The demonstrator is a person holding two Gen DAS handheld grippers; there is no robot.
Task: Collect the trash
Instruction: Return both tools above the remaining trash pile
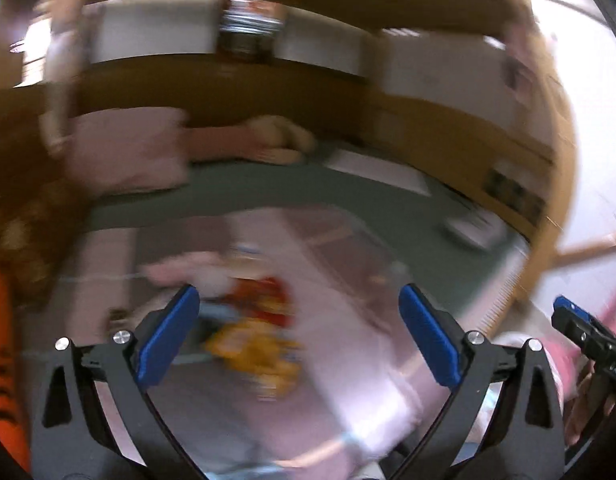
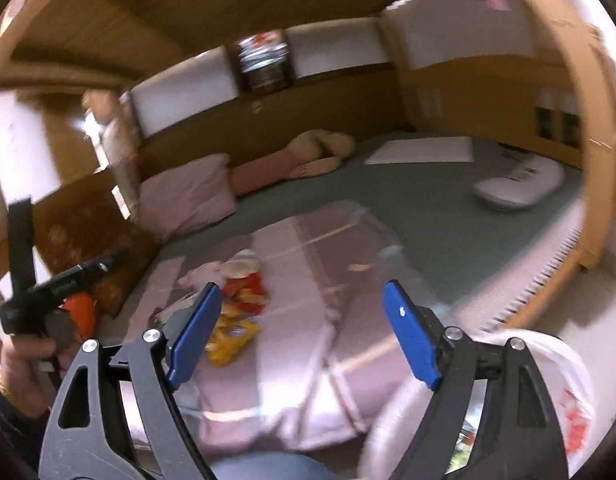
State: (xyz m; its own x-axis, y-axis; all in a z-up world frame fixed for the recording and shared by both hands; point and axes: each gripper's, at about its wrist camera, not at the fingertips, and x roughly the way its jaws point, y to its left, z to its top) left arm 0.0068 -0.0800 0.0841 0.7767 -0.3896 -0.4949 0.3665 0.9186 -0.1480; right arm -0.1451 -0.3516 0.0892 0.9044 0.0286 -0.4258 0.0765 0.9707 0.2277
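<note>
Trash wrappers (image 2: 238, 312), red and yellow, lie heaped on the pink blanket (image 2: 308, 340) on the bed. Both tongs, left (image 1: 299, 334) and right (image 2: 302, 330), spread and holding nothing; best lower one onto the yellow wrapper's edge, avoiding blanket folds.

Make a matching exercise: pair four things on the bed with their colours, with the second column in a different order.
Things:
1. snack bag
2. pillow
3. wrapper
4. sheet

Colours:
A. grey-green
B. yellow
C. red and orange
D. pale pink

Pairs: 1-B, 2-D, 3-C, 4-A
</note>
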